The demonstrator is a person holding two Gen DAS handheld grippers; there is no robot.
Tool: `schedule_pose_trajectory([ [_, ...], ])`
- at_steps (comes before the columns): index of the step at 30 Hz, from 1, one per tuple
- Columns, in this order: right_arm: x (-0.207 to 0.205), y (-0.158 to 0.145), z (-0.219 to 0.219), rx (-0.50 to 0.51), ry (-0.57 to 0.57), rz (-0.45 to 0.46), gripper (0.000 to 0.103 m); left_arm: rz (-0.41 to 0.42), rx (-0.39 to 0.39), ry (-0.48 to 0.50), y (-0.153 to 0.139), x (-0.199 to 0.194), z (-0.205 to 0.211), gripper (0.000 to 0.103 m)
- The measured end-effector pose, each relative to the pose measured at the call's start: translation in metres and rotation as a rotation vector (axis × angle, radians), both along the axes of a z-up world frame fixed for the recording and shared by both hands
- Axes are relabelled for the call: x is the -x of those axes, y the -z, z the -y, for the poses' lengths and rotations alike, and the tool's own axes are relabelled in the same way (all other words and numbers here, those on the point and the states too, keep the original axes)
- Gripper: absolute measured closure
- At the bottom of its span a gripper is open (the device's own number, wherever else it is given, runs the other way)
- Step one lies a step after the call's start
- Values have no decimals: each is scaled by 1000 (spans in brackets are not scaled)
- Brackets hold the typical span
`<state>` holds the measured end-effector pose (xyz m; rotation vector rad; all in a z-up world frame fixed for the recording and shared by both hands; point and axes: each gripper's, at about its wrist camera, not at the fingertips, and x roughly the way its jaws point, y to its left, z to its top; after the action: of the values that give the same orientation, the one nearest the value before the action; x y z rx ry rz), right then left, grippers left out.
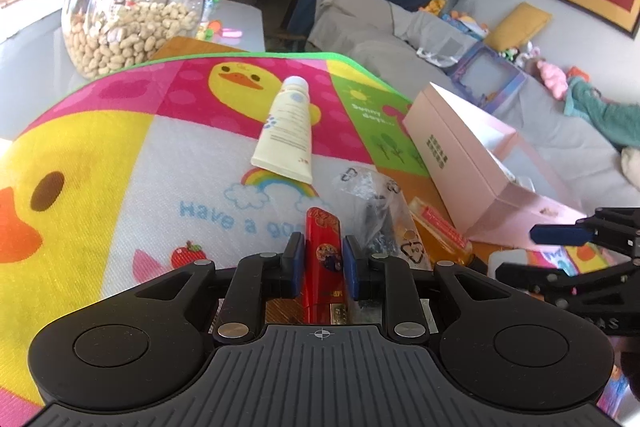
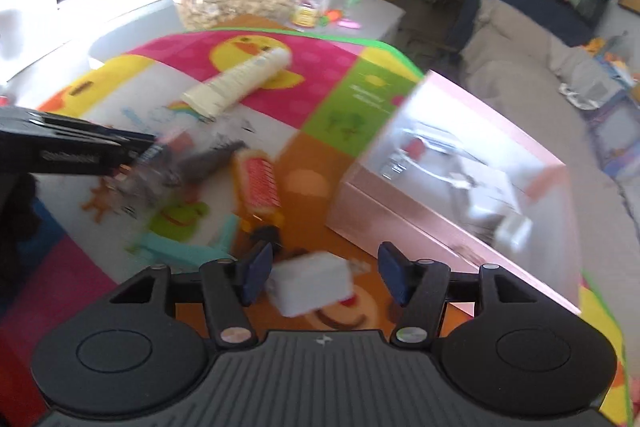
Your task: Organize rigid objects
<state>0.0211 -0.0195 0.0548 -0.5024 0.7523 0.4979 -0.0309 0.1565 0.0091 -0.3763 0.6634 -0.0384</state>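
Observation:
My left gripper [image 1: 322,259] is shut on a red box [image 1: 323,247] with gold trim, held over the colourful duck mat [image 1: 120,155]. A cream tube [image 1: 286,131] lies on the mat ahead of it. A clear plastic bag with black parts [image 1: 378,211] and an orange bottle [image 1: 442,231] lie to its right, beside an open pink box [image 1: 460,155]. My right gripper [image 2: 324,273] is open above a small white block [image 2: 310,285] on the mat. The pink box [image 2: 440,187] is to its right, and the orange bottle [image 2: 260,183] and cream tube [image 2: 240,79] lie ahead. The right view is blurred.
A glass jar of peanuts [image 1: 132,3] stands at the mat's far left edge, with small bottles and toys behind it. A grey sofa [image 1: 400,27] with cushions and toys lies beyond the table. The left gripper shows at the left of the right wrist view [image 2: 80,151].

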Motion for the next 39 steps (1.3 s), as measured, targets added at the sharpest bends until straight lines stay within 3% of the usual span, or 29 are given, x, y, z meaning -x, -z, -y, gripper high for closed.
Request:
schedule_pose_trajectory([
  [2,-1,2,13,-9,53,33,39,-12,-22,20,-2,3,7,79],
  [6,0,2,40,-80,94,5,38,-27,-93,45,-5,16,21,80],
  [12,20,10,57,-234,38,-48,30,-38,-143,35,-6,31,36,82],
  [20,30,25,62,-111,180,128,30,-71,-181,76,-10,46,48,82],
  [25,25,33,86,-194,238,31,29,-116,-100,17,-14,31,38,82],
  [32,26,38,94,-262,289,16,25,-138,-209,-5,-16,-3,47,81],
  [39,17,32,81,-358,225,-67,25,-89,-285,60,-12,16,56,80],
])
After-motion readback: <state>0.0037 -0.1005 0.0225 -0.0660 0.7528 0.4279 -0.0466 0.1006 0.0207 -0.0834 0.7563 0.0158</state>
